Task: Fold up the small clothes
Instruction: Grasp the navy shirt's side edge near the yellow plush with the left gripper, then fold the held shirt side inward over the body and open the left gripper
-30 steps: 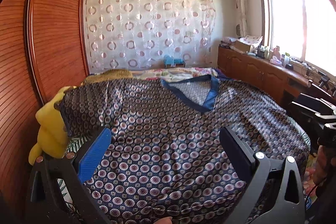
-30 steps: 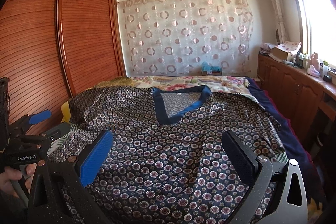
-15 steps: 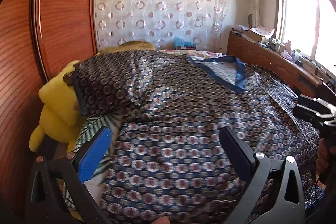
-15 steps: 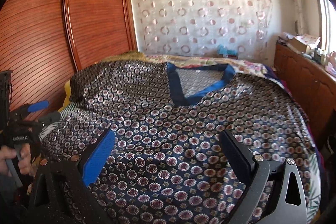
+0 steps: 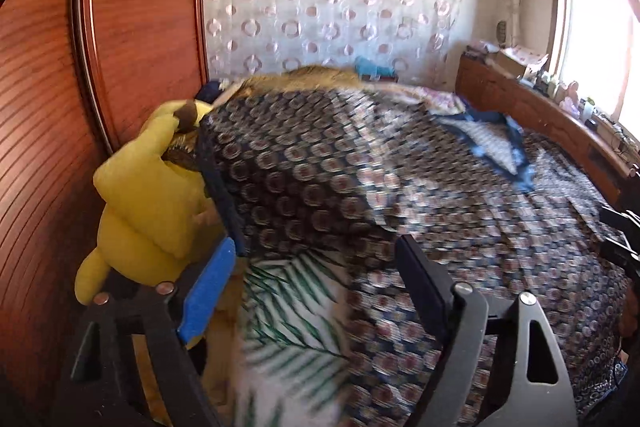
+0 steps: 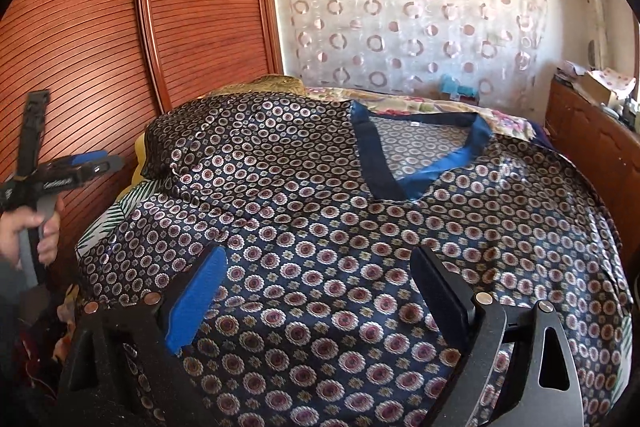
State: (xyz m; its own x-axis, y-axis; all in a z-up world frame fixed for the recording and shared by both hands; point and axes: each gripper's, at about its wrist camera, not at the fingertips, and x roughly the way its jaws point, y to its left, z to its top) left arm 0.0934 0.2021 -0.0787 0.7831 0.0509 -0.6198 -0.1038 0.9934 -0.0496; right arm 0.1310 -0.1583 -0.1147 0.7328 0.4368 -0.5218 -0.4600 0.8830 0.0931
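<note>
Grippers have shifted left: left gripper (image 5: 316,267), jaws closing emptily, now nears yellow plush (image 5: 152,195); right gripper (image 6: 320,291) gapes over patterned shirt (image 6: 360,227).

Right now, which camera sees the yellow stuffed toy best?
The left wrist view. The yellow stuffed toy fills its left side, against the wooden wardrobe, partly under the patterned shirt. The right wrist view shows only a yellow sliver beside the shirt's sleeve.

Daylight floods in from my window (image 5: 592,39) at 2 o'clock, glaring white. My left view is motion-blurred; edges bend, corners black.
</note>
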